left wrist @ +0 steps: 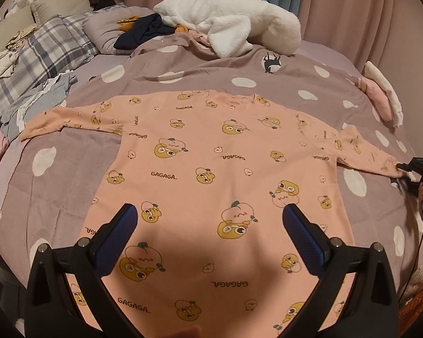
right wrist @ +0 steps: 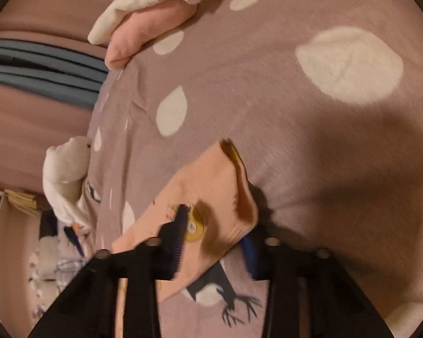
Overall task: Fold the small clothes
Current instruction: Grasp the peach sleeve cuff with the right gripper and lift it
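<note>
A pink long-sleeved shirt (left wrist: 211, 169) with yellow cartoon prints lies flat on the mauve polka-dot bedspread (left wrist: 70, 169), sleeves spread out. My left gripper (left wrist: 210, 214) is open and empty, hovering above the shirt's lower body. My right gripper (left wrist: 409, 171) is at the end of the shirt's right sleeve. In the right wrist view its fingers (right wrist: 180, 225) straddle the sleeve cuff (right wrist: 211, 197), one above and one below the cloth; the view is blurred, so the grip cannot be judged.
A white plush blanket (left wrist: 228, 25) and dark clothes (left wrist: 143, 33) lie at the bed's far side. Plaid pillows (left wrist: 42, 50) and loose garments sit at the left. Folded pink and white clothes (left wrist: 383, 95) rest at the right edge, also in the right wrist view (right wrist: 143, 22). Curtains hang behind.
</note>
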`<control>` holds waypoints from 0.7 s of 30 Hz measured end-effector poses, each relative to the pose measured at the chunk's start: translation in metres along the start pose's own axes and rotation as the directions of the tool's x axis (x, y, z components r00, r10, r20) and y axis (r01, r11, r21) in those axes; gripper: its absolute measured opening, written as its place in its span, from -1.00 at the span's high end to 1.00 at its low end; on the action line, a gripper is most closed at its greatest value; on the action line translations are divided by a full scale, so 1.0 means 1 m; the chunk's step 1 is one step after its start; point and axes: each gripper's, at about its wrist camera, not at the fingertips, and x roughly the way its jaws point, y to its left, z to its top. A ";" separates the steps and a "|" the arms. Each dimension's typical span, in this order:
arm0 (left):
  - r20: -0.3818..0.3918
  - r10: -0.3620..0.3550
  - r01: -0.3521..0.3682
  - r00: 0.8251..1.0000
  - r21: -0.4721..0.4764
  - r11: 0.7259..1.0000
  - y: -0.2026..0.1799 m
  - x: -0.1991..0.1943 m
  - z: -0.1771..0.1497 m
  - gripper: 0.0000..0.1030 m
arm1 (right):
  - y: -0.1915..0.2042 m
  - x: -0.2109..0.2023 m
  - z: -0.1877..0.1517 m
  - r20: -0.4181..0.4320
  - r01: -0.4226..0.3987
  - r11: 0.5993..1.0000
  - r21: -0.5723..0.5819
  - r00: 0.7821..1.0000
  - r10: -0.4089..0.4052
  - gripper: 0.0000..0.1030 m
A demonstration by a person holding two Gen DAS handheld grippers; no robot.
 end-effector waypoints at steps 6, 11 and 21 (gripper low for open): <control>-0.031 -0.065 0.064 0.997 -0.023 0.998 0.008 -0.003 -0.004 -0.99 | 0.034 -0.019 -0.001 0.092 0.001 0.998 -0.064 0.996 0.005 0.85; -0.084 -0.076 0.069 0.994 -0.088 0.994 0.024 -0.004 -0.006 -0.96 | 0.072 -0.045 -0.009 0.123 -0.023 0.987 -0.162 0.991 0.043 0.85; -0.064 -0.077 0.061 0.995 -0.218 0.974 0.081 -0.029 -0.012 -0.98 | 0.172 -0.027 -0.051 0.069 -0.036 0.947 -0.320 0.996 0.061 0.85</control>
